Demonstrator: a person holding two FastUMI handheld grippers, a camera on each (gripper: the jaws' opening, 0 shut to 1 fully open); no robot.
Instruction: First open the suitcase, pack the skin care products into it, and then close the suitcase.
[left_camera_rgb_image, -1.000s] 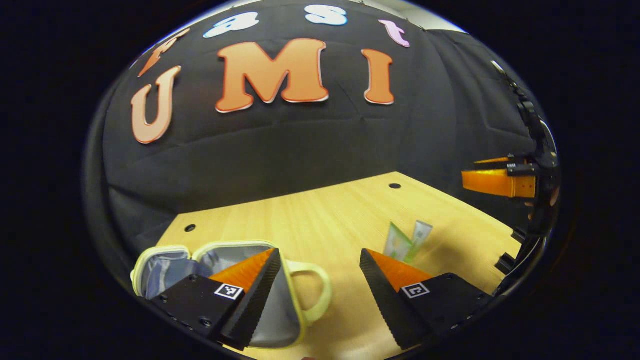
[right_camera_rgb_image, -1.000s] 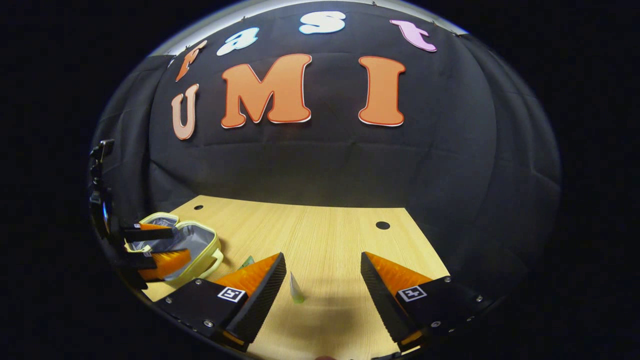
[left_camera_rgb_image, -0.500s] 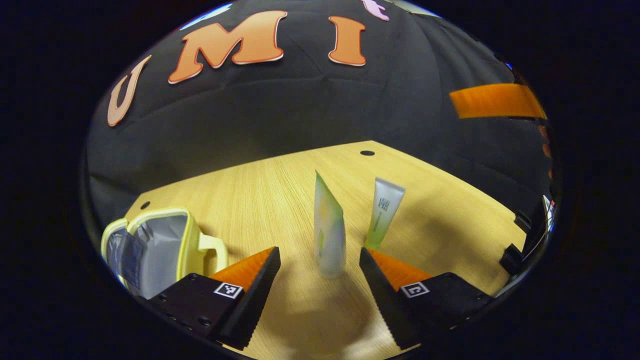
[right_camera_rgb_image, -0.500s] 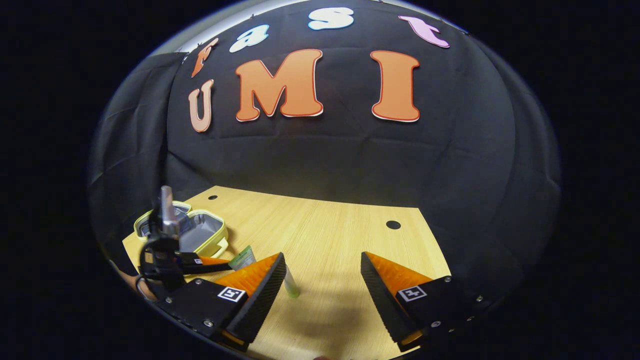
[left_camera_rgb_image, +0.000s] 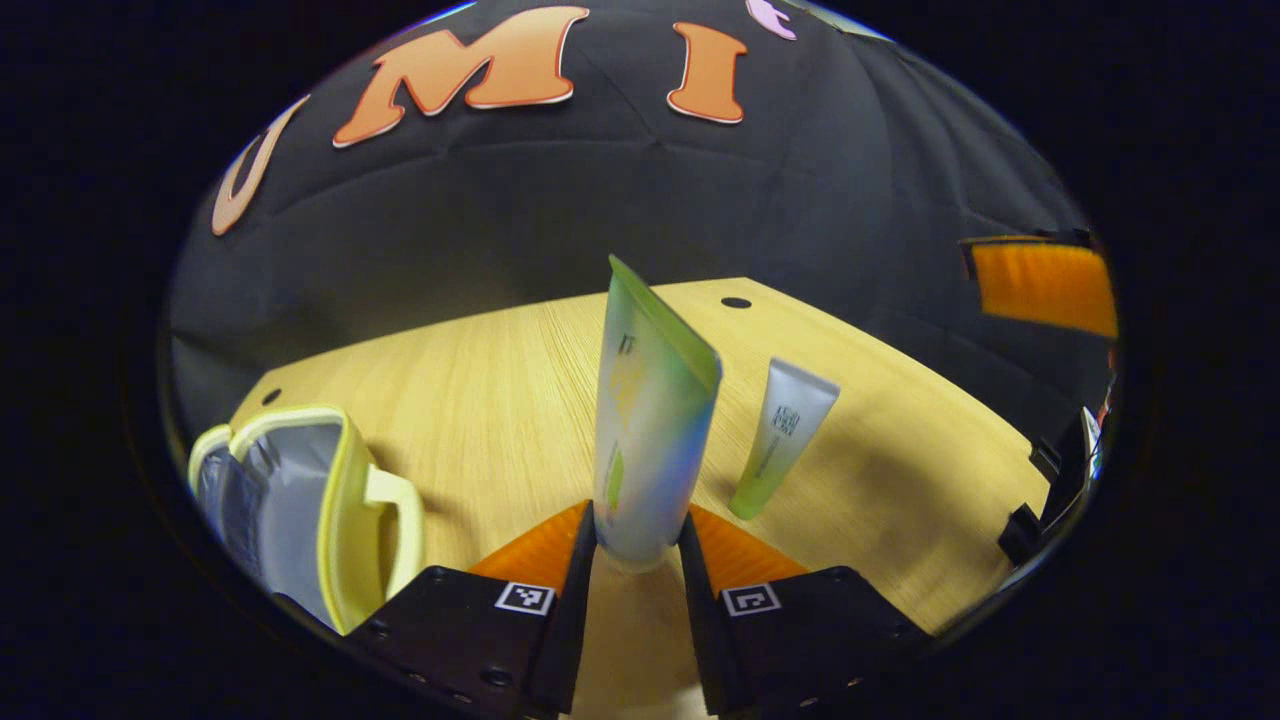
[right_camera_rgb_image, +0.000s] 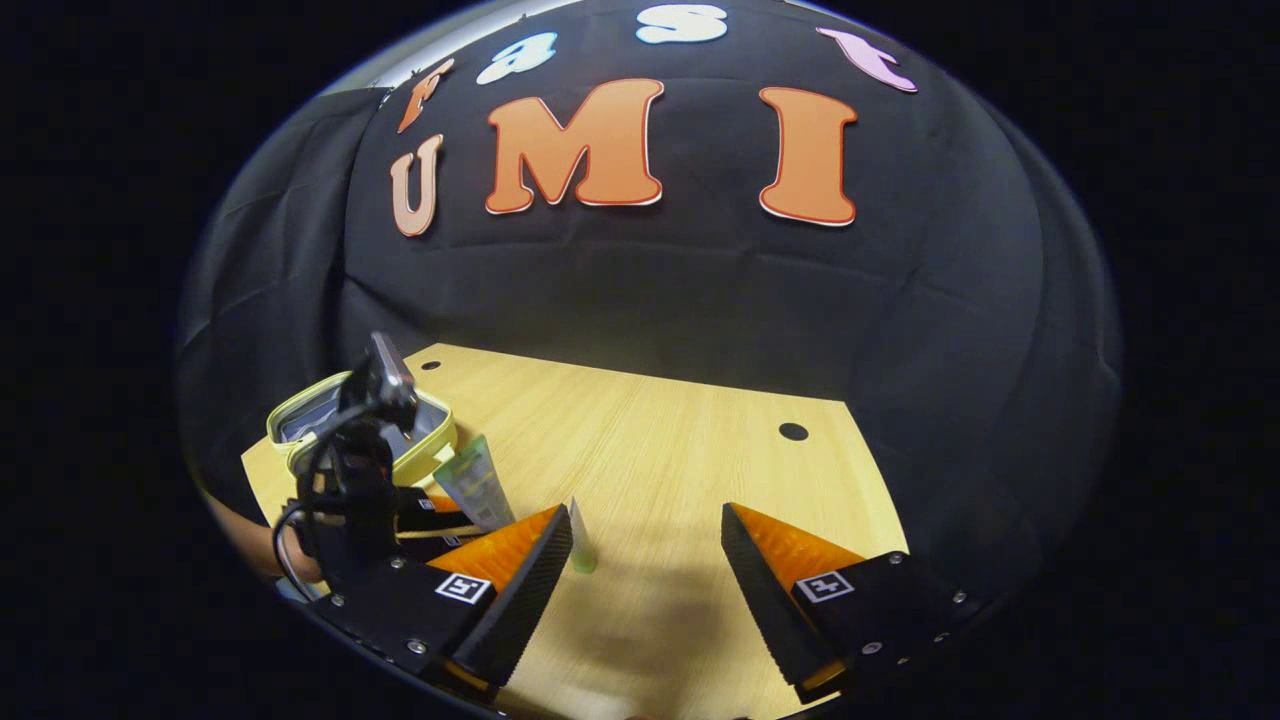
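Note:
My left gripper (left_camera_rgb_image: 638, 545) is shut on the lower end of a large white, green and blue tube (left_camera_rgb_image: 645, 420), which stands cap-down between its fingers. A smaller white-green tube (left_camera_rgb_image: 783, 440) stands cap-down just behind and to the right. The open suitcase (left_camera_rgb_image: 345, 500), yellow-rimmed with grey lining, lies at the left. In the right gripper view my right gripper (right_camera_rgb_image: 645, 545) is open above the table with nothing between its fingers. The small tube (right_camera_rgb_image: 580, 535) shows edge-on by its left finger. Farther left, the left gripper (right_camera_rgb_image: 440, 515) holds the large tube (right_camera_rgb_image: 472, 485) in front of the suitcase (right_camera_rgb_image: 300, 415).
The light wooden table (left_camera_rgb_image: 500, 360) has small round holes (left_camera_rgb_image: 736, 302) near its far edge and ends at the black cloth wall. A finger (left_camera_rgb_image: 1045, 285) of the right gripper hangs at the far right of the left gripper view. A hand (right_camera_rgb_image: 250, 545) holds the left gripper.
My left gripper moved forward from beside the suitcase to the large tube and shut on it. The right gripper stayed open and barely shifted.

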